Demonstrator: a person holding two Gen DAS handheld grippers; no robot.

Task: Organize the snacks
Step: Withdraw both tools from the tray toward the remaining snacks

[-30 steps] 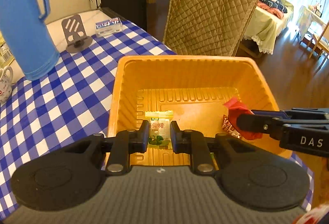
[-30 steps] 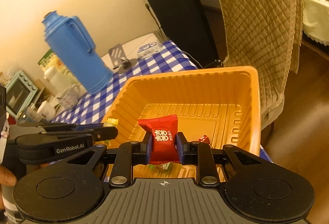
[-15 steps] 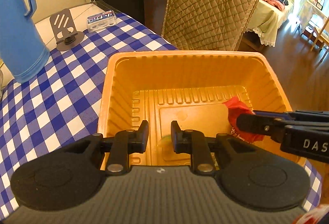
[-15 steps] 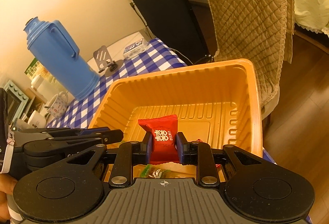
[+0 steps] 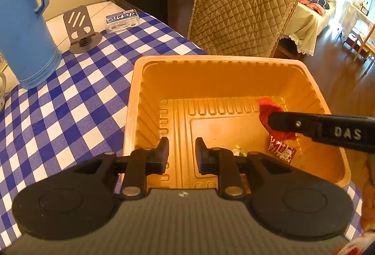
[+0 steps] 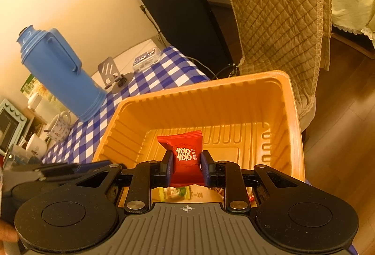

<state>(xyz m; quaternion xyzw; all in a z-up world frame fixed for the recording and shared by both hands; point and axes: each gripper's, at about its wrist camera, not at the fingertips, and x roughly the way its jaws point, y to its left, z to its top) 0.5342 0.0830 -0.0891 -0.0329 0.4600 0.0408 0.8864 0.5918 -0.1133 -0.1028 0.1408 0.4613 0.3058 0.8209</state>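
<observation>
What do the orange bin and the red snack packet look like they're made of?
Orange bin: apparently thin moulded plastic, with a smooth sheen and ribbed walls and floor. Red snack packet: likely glossy plastic film, judging by its crimped, serrated ends and printed white characters.

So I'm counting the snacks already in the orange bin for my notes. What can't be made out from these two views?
- Green-white sweet: left wrist view, mostly behind the left gripper.
- Small red packet: print too small to read.
- Red candy: right wrist view, lower end hidden between the right gripper jaws.
- Orange bin: near floor covered by gripper bodies in both views, so no full count.
</observation>
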